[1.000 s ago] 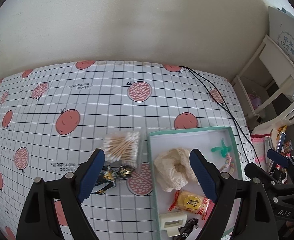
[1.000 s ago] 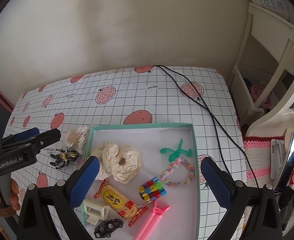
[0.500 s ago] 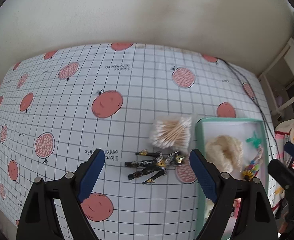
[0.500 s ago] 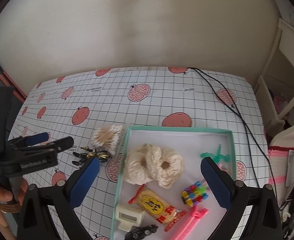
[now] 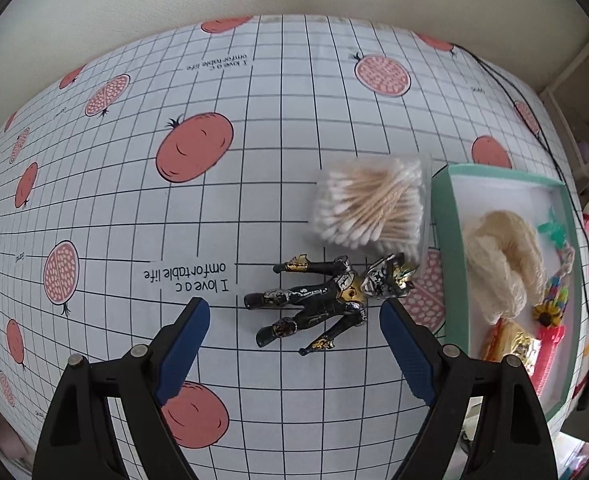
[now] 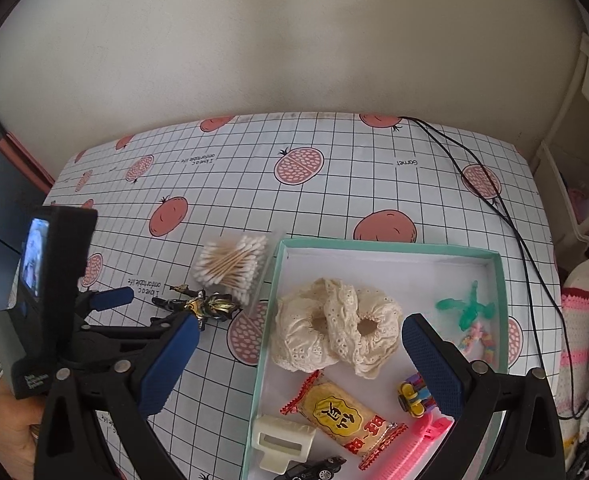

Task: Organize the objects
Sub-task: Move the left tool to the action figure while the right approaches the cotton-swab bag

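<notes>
Black and gold toy figure (image 5: 326,300) lies flat on the table, just ahead of the left gripper (image 5: 294,320), whose blue-padded jaws stand wide apart and hold nothing.

The figure lies between the two finger lines, beside a clear pack of cotton swabs (image 5: 370,204) and left of the mint-green cardboard tray (image 5: 446,248). Only the right wrist view shows the tray contents fully: cream lace scrunchies (image 6: 334,328), a yellow snack packet (image 6: 342,412), a pink comb (image 6: 410,452). The right gripper (image 6: 302,364) is released too, above the tray. The tablecloth (image 5: 254,120) is white, gridded, with red pomegranates; a beige wall (image 6: 294,40) stands behind.
</notes>
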The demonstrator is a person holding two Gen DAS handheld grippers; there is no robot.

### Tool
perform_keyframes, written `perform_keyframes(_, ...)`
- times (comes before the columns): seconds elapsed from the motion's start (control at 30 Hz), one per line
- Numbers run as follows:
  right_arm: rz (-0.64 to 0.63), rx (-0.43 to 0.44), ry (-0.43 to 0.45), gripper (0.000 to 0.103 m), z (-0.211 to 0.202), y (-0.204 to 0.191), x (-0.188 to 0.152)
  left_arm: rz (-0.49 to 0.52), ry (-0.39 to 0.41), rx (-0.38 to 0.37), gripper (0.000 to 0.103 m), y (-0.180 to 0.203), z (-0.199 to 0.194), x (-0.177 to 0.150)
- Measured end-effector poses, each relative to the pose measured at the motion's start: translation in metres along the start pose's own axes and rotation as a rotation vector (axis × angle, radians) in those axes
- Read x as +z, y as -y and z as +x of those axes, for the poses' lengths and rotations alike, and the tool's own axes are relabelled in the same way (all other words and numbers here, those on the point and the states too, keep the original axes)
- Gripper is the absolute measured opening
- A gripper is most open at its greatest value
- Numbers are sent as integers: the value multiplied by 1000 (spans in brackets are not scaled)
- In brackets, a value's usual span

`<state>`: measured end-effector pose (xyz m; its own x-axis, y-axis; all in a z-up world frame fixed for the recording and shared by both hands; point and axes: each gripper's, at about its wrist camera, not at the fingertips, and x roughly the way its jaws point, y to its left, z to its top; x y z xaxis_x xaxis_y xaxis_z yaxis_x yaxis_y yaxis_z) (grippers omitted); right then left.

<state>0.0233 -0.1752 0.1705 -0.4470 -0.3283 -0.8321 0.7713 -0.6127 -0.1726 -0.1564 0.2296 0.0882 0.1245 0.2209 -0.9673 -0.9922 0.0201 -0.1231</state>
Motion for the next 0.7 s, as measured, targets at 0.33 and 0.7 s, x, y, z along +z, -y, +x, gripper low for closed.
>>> perform_keyframes(0.33,15,4,-16,103,19,-5,2,10,-36,11,87,1,22,-5)
perform_keyframes(0.7,25,34,39,103,36,-23,9,-38,-20,-12,87,-25,25,-9)
